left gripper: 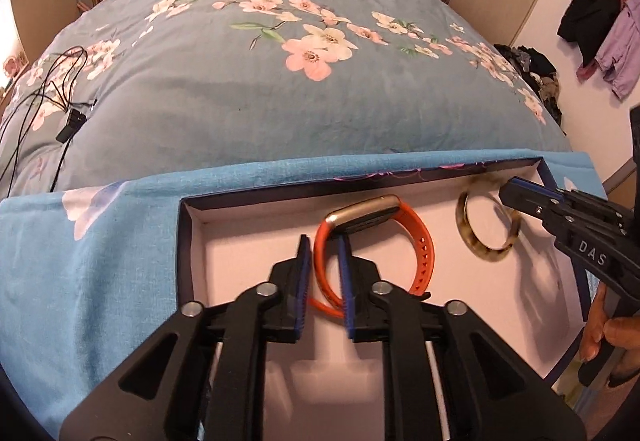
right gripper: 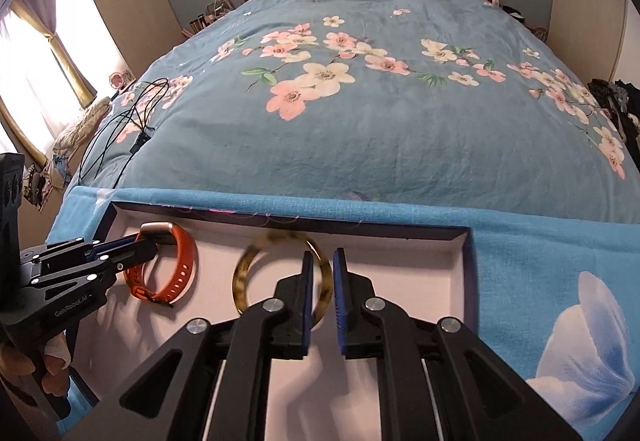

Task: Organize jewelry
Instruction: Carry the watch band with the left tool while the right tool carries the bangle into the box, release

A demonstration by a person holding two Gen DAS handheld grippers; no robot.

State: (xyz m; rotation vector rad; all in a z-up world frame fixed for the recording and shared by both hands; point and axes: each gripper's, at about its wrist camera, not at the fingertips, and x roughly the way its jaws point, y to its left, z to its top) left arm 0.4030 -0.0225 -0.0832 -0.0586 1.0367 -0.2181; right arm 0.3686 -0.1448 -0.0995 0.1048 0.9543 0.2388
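An orange-strap watch (left gripper: 416, 241) with a gold case lies in a shallow white-lined box (left gripper: 256, 229). My left gripper (left gripper: 322, 261) is open, its fingers astride the near part of the strap without clamping it. A tortoiseshell bangle (left gripper: 480, 243) lies to the right in the box. In the right wrist view my right gripper (right gripper: 322, 273) is open, its fingers either side of the bangle's (right gripper: 242, 273) right rim; the bangle looks blurred. The watch (right gripper: 176, 269) and the left gripper (right gripper: 136, 245) show at left there.
The box (right gripper: 460, 273) sits on a bright blue cloth (left gripper: 80, 261) at the foot of a bed with a floral blue duvet (left gripper: 280, 93). Black cables (left gripper: 52, 89) lie on the duvet's left. Clothes hang on the right wall (left gripper: 608, 37).
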